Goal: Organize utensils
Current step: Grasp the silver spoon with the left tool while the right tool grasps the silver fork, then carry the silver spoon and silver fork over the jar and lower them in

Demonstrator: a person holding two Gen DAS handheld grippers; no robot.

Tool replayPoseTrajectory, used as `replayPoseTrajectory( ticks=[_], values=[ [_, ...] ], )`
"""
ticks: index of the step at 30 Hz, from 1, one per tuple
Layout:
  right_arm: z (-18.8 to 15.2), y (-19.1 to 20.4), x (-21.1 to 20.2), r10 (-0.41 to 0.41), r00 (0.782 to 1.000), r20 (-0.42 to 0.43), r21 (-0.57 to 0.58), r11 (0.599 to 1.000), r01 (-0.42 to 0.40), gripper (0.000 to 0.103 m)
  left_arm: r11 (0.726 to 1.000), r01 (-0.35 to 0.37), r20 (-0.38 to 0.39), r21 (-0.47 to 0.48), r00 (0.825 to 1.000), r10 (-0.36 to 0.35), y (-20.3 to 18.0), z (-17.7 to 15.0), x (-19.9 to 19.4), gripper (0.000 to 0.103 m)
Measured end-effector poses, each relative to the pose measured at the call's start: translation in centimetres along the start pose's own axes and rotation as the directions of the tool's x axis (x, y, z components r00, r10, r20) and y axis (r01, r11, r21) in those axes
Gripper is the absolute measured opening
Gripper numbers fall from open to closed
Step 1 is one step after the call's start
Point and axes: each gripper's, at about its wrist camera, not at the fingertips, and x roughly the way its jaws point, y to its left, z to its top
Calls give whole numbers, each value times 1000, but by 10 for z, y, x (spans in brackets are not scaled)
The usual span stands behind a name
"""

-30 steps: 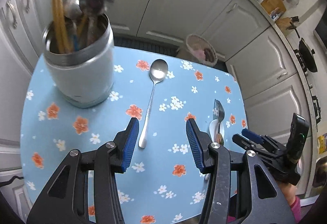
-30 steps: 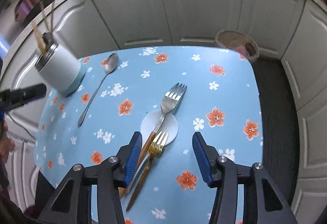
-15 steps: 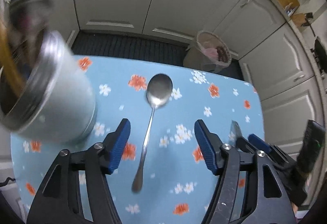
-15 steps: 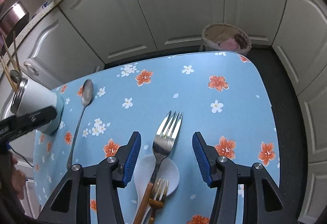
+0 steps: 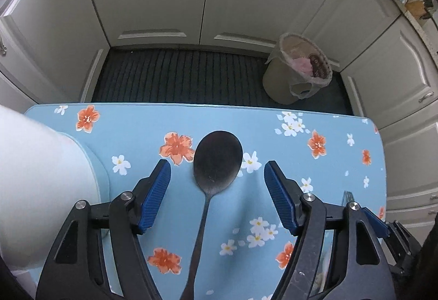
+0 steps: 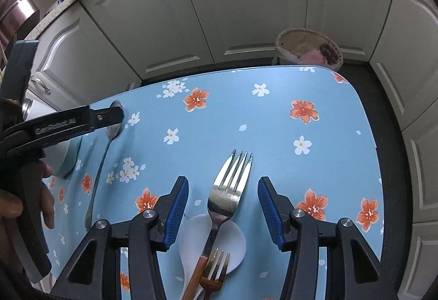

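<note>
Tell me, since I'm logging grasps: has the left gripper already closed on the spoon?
No: the left gripper is open, its blue pads standing apart on either side of the spoon, which lies flat on the table.

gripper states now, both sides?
Left gripper: open, holding nothing, straddling the spoon.
Right gripper: open, holding nothing, straddling the silver fork.

black gripper (image 5: 217,190) frames, ribbed blue pads (image 5: 154,194), silver screws.
</note>
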Motion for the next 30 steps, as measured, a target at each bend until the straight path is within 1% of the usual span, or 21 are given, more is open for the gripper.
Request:
replayPoseTrajectory(
  ticks=[4, 9, 10, 11, 12, 13, 14, 17, 22, 25, 30],
  values=[
    [1, -1, 6, -2, 1000, -11, 15, 1000, 3, 51, 999, -35, -3, 5, 999, 35, -4, 2, 9, 71],
    [3, -1, 6, -37, 999, -9, 16, 999, 37, 51, 999, -43, 17, 18, 999, 43, -8, 3, 11, 71],
    [4, 0, 7, -52, 999, -12, 11, 999, 52, 49, 999, -42, 20, 24, 999, 42, -8, 2, 10, 71],
    [5, 1, 7, -60, 998, -14, 7, 998, 60, 43, 998, -41, 27, 40, 999, 40, -10, 1, 10, 65],
    [6, 1, 7, -64, 998, -14, 1, 998, 64, 38, 998, -40, 35, 52, 999, 38, -11, 0, 9, 45],
    [6, 2, 7, -61, 998, -15, -6, 998, 61, 30, 996, -46, 44, 78, 998, 42, -13, -1, 8, 37],
    [6, 3, 7, -59, 998, -15, -10, 998, 59, 29, 995, -42, 42, 86, 998, 38, -13, -4, 5, 38],
    [3, 4, 6, -48, 999, -16, -27, 999, 47, 28, 996, 13, 22, 89, 1000, -15, -10, -5, 4, 37],
    [-3, -2, -5, 24, 1000, -6, -23, 999, -24, 24, 993, 87, 10, 74, 996, -88, -5, -17, -11, 37],
    [-8, -4, -14, 71, 997, 7, -30, 997, -71, 23, 993, 89, 18, 75, 996, -91, -5, -24, -23, 37],
    [-14, -2, -33, 135, 990, 36, -47, 990, -134, 21, 988, 135, 51, 78, 989, -139, -3, -43, -52, 37]
  ],
)
